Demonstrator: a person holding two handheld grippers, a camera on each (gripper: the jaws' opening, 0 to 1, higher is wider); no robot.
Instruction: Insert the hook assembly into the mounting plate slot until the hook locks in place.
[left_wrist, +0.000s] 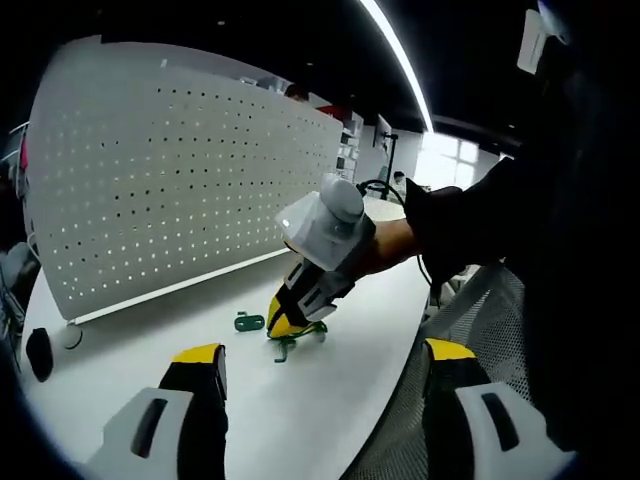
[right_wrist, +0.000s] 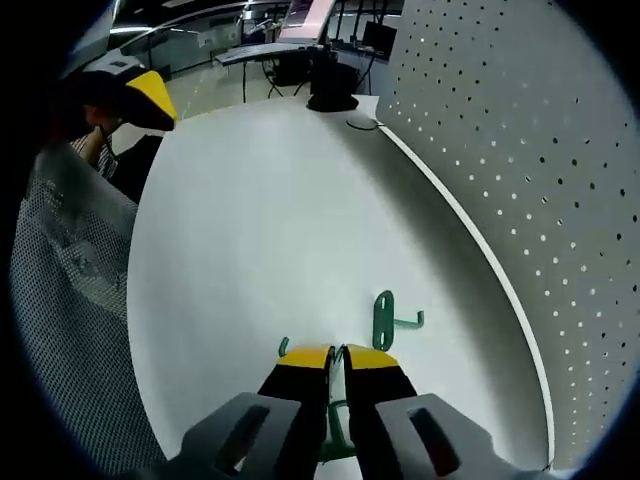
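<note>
A: White counter (left_wrist: 330, 400) with a white perforated pegboard (left_wrist: 180, 180) standing upright along its far edge; an office room lies beyond. What is at the left?

B: The left tongs (left_wrist: 320, 375) hover above the near counter, jaws spread wide, holding nothing. A small dark object (left_wrist: 38, 352) lies at the far left by the pegboard's foot.

A: And toward the right?

B: In the left gripper view, the right tongs (left_wrist: 283, 325) reach down to the counter, where the green hook pieces lie. In the right gripper view, the right tongs (right_wrist: 337, 352) are clenched on one green hook (right_wrist: 338, 420), its wire running between the jaws. A second green hook (right_wrist: 388, 318) lies free just beyond, near the pegboard's base.

A: Count?

B: Two green hooks; one pegboard; two tongs.

A: Step in hand?

B: Judged as pickup, insertion not yet begun. The next move likely calls for lifting the gripped hook and aligning it with the pegboard's holes, keeping both pieces in sight.
</note>
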